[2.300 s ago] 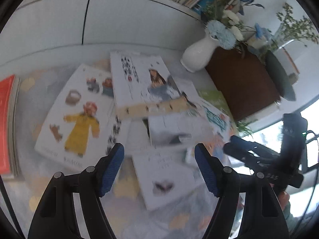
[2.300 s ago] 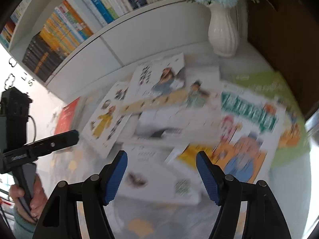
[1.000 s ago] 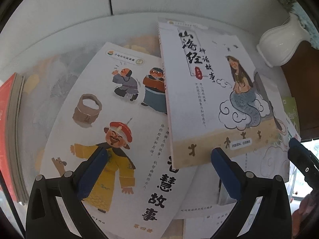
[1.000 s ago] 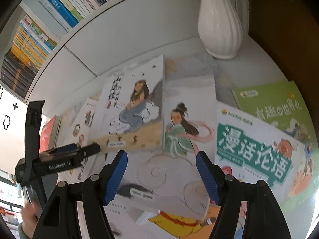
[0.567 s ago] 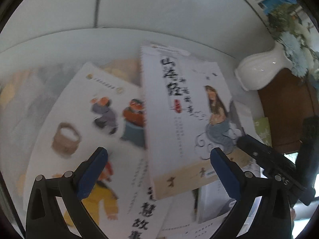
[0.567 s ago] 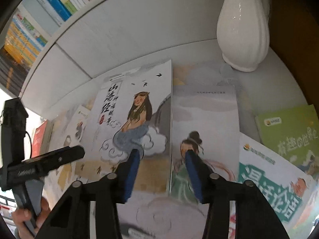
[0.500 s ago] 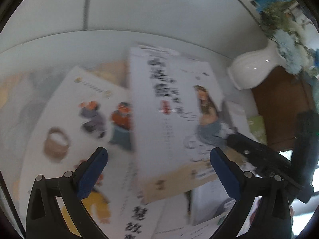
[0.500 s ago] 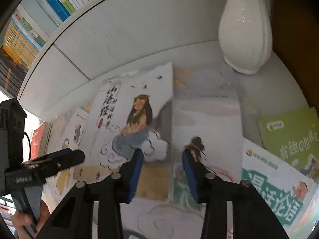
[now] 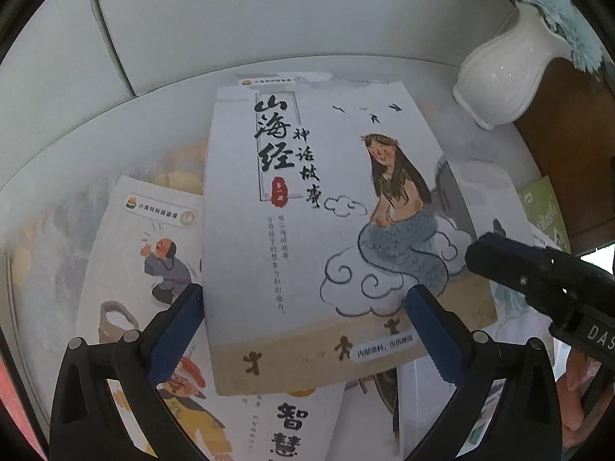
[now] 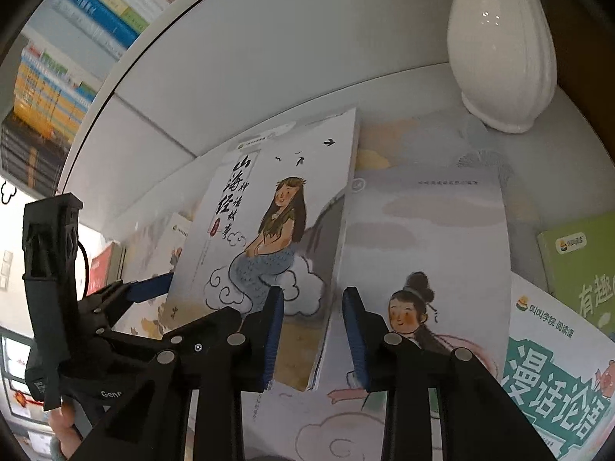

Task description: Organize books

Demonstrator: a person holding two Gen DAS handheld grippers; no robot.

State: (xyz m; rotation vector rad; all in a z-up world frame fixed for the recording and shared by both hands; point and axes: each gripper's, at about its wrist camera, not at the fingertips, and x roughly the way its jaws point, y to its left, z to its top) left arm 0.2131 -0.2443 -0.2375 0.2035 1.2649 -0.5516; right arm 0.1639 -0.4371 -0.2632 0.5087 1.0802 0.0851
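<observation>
A white book with a mermaid on its cover (image 9: 307, 230) (image 10: 269, 238) lies on top of other scattered books, its right edge raised a little. My right gripper (image 10: 311, 330) straddles that right edge near the lower corner. Its jaws are closing, and a gap still shows between the right pad (image 10: 351, 330) and the book. From the left wrist view the right gripper (image 9: 499, 257) appears as a black finger at the book's right side. My left gripper (image 9: 305, 330) hangs open and wide over the book's lower end, gripping nothing.
Under the mermaid book lie a book with a yellow-coated man (image 9: 153, 269), a book with a bun-haired girl (image 10: 423, 269), a teal-titled book (image 10: 557, 376) and a green book (image 10: 580, 261). A white vase (image 10: 499, 38) stands behind, beside a brown box (image 9: 569, 123). A bookshelf (image 10: 77, 57) rises at the back.
My right gripper's jaws have narrowed a lot and come down onto the mermaid book's right edge. The left gripper has shifted over the book, which now fills its view.
</observation>
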